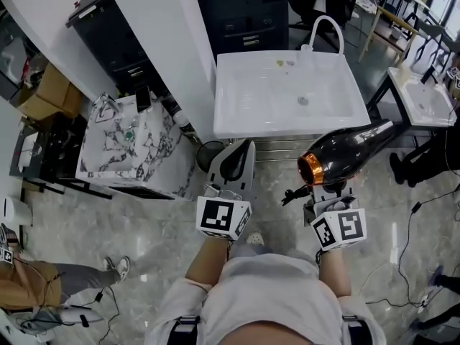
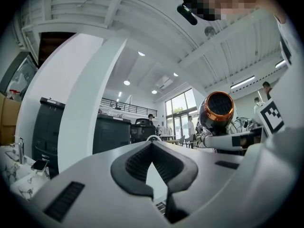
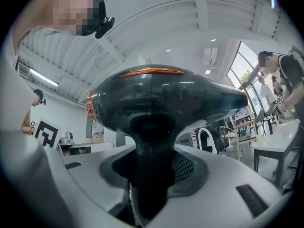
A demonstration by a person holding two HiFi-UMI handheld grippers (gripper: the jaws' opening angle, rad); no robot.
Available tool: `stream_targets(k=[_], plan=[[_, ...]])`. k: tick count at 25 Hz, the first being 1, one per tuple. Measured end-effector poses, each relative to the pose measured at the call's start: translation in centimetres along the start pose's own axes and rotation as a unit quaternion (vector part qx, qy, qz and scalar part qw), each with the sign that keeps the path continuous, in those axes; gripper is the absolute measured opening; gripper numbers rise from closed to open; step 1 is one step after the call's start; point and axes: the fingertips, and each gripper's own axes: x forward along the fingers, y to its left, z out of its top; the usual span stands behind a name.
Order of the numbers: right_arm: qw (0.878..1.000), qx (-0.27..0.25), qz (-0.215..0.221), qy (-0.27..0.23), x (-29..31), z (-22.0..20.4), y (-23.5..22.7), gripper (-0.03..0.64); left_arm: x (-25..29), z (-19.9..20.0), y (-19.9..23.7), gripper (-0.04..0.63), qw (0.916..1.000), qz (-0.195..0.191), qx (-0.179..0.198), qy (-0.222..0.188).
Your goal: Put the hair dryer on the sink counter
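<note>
A glossy black hair dryer (image 1: 346,153) with an orange ring at its rear hangs in the air just in front of the white sink counter (image 1: 248,103), off its right front corner. My right gripper (image 1: 323,190) is shut on the dryer's handle. In the right gripper view the dryer's body (image 3: 161,96) lies crosswise above the jaws, and the handle (image 3: 151,175) is pinched between the pads. My left gripper (image 1: 241,155) is shut with nothing in it, before the counter's front edge. The dryer's orange rear (image 2: 219,109) also appears in the left gripper view, to the right.
A curved white faucet (image 1: 327,29) stands at the counter's back right. A marble-topped table (image 1: 122,146) stands at the left, with a dark round bin (image 1: 210,154) beside it. A second white basin (image 1: 424,95) is at the right, with black cabinets (image 1: 244,13) behind. A person (image 1: 32,286) is at the lower left.
</note>
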Motion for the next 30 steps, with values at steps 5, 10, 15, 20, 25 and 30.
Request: stream_targets(k=[5,10,15,20,25,30], plan=[[1.000,0.001,-0.001,0.006,2.8,-0.9,0.9,0.172,0.9,-0.6,3.0,0.012,1.0000,0.000,-0.001,0.001],[1.000,0.003,0.003,0.012,5.8,-1.6,1.2,0.172,2.2,-1.4,5.4,0.012,1.0000,0.003,-0.006,0.004],[1.000,0.004,0.011,0.018,9.8,-2.3,0.6,0.172,4.7,-2.1,8.0,0.012,0.9999,0.010,-0.006,0.007],[0.999,0.012,0.025,0.024,15.2,-2.8,-1.1,0.172,9.2,-2.3,10.9,0.012,0.9998,0.019,-0.003,0.009],[0.999,0.017,0.042,0.030,20.7,-3.3,-2.9,0.172,13.6,-2.4,14.2,0.012,0.9993,0.036,-0.001,0.007],[0.998,0.016,0.057,0.035,25.6,-3.7,-4.7,0.172,18.2,-2.8,16.7,0.012,0.9989,0.046,-0.003,0.004]])
